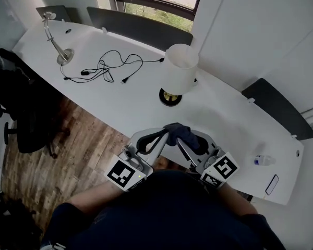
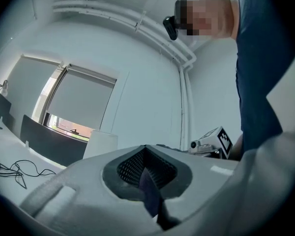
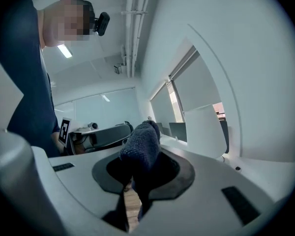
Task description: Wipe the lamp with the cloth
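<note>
Left tongs, right tongs: 1 cloth

The cloth is coarse dark knit, the desk smooth matt white, the floor wood-grained.

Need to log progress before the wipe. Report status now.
Left gripper and right gripper both shut on the cloth, over the near edge of the table. Lamp upright ahead, untouched. Loose cable left of lamp, not in the way.
</note>
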The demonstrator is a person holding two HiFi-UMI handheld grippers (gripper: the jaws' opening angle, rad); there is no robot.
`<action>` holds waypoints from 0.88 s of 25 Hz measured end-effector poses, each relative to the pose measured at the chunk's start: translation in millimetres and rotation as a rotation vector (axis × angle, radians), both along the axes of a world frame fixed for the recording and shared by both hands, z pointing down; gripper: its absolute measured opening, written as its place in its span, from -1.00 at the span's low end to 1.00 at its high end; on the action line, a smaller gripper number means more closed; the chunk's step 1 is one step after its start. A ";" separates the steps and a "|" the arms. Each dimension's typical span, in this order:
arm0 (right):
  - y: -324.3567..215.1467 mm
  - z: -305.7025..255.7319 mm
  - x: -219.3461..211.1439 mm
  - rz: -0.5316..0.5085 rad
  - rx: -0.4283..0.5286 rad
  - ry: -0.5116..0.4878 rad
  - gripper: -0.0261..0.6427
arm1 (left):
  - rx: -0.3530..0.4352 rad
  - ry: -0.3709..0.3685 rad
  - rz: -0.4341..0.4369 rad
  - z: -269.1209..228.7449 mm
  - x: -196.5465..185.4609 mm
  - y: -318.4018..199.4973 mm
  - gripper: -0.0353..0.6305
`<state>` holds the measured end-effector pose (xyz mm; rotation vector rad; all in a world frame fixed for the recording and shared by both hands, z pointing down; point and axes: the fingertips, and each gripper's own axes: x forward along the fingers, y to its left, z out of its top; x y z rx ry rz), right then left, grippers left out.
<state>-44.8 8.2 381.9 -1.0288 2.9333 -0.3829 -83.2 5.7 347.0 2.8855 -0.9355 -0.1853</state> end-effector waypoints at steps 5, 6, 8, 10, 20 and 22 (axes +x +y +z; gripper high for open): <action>-14.4 -8.3 -6.8 0.050 0.016 0.005 -0.66 | -0.011 0.003 0.051 0.6 -7.8 -9.6 -0.88; -15.7 -7.1 -6.1 0.058 0.011 0.003 -0.66 | -0.017 0.003 0.058 2.2 -7.4 -10.2 -0.88; -19.4 -4.3 -4.8 0.067 0.003 -0.006 -0.66 | -0.028 0.002 0.062 4.7 -7.0 -12.8 -0.88; -24.8 -2.7 -2.7 0.073 0.000 -0.014 -0.66 | -0.035 0.001 0.060 5.9 -6.2 -16.4 -0.88; -59.0 -7.6 13.7 0.029 0.003 -0.044 -0.66 | -0.029 -0.017 -0.008 -1.0 2.2 -39.1 -0.88; -69.8 -9.5 18.4 0.026 0.009 -0.052 -0.66 | -0.028 -0.021 -0.027 -0.9 3.3 -44.2 -0.88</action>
